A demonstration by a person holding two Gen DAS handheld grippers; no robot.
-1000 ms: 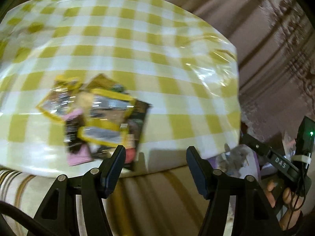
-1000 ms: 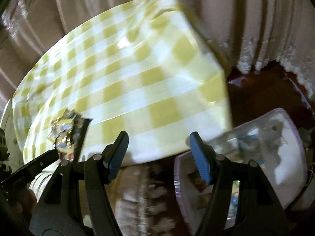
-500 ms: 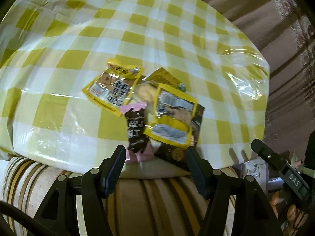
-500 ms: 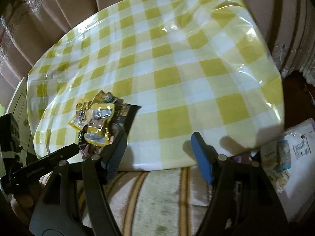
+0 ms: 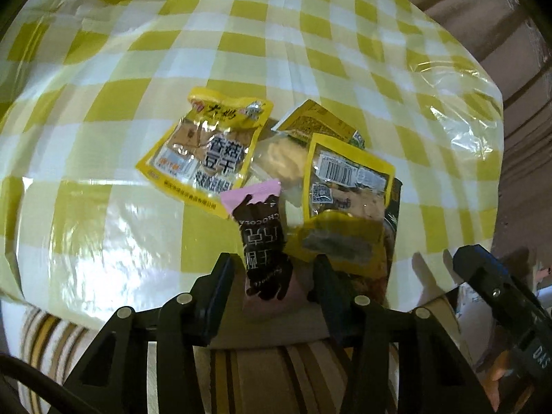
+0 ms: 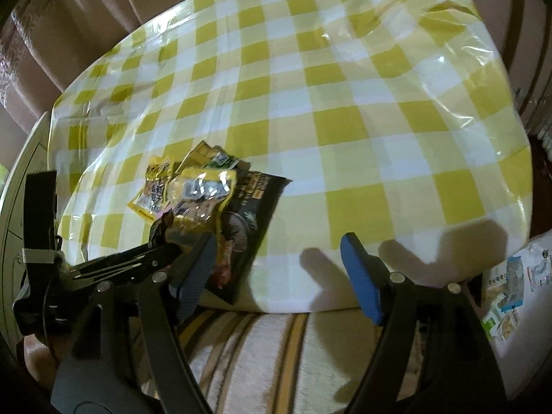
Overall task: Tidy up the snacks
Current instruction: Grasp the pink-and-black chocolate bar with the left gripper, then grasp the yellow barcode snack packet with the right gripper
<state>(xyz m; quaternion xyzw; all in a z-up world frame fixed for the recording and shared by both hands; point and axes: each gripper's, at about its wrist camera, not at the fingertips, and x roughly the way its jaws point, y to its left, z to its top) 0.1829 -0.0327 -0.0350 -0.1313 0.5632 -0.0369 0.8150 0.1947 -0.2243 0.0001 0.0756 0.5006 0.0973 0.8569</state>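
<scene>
Snacks [image 5: 276, 186] lie heaped at the table's [image 5: 103, 224] near edge. Left gripper [image 5: 272, 276], jaws spread, straddles the pink packet [image 5: 264, 238] there; right gripper [image 6: 276, 262], also spread, holds nothing. Packets look light, crinkly and slippery, probably best pinched by a flat sealed edge.

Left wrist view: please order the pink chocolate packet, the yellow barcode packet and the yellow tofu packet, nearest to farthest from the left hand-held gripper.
1. Pink chocolate packet, between the left hand-held gripper fingers.
2. Yellow barcode packet, up and right.
3. Yellow tofu packet, up and left.
</scene>
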